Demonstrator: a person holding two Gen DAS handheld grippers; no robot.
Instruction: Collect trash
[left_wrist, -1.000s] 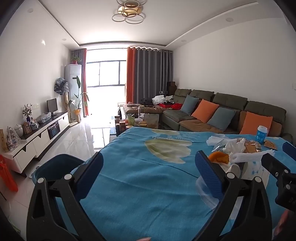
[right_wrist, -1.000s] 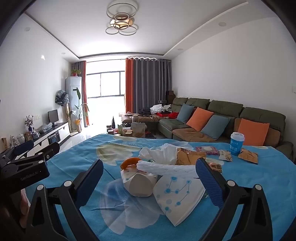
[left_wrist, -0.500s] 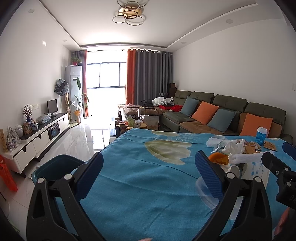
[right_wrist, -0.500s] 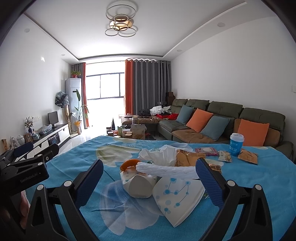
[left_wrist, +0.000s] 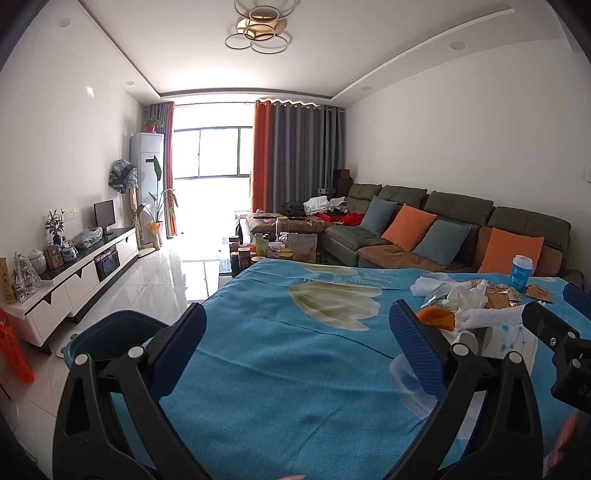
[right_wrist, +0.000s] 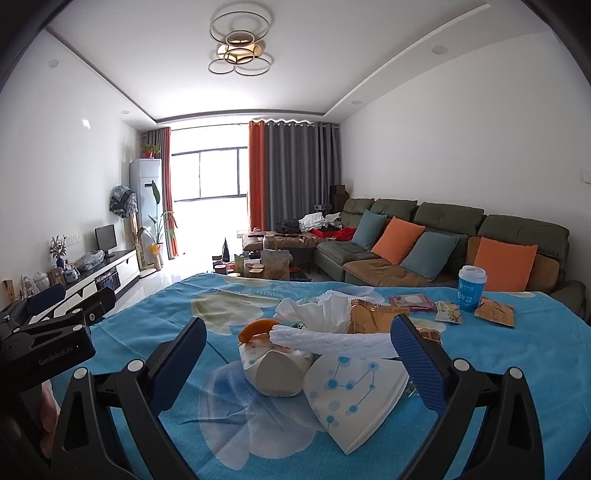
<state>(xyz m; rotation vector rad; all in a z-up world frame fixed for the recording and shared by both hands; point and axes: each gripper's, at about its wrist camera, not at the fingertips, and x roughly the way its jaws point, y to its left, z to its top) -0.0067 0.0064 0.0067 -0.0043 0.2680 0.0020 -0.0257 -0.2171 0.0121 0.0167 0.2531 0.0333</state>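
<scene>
Right wrist view: both grippers (right_wrist: 297, 354) (left_wrist: 297, 349) gape empty, trash pile (right_wrist: 325, 347) amid bare tablecloth (right_wrist: 517, 354).

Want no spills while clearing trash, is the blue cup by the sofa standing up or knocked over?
Upright. The blue cup stands on its base on the blue tablecloth, white lid on top, beside snack wrappers. Whether it holds liquid cannot be told.

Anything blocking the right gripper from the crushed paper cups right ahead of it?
Nothing visible does. The right gripper is open, and the crushed paper cups lie straight ahead between its fingers on the blue tablecloth. A white foam net lies across their top.
</scene>
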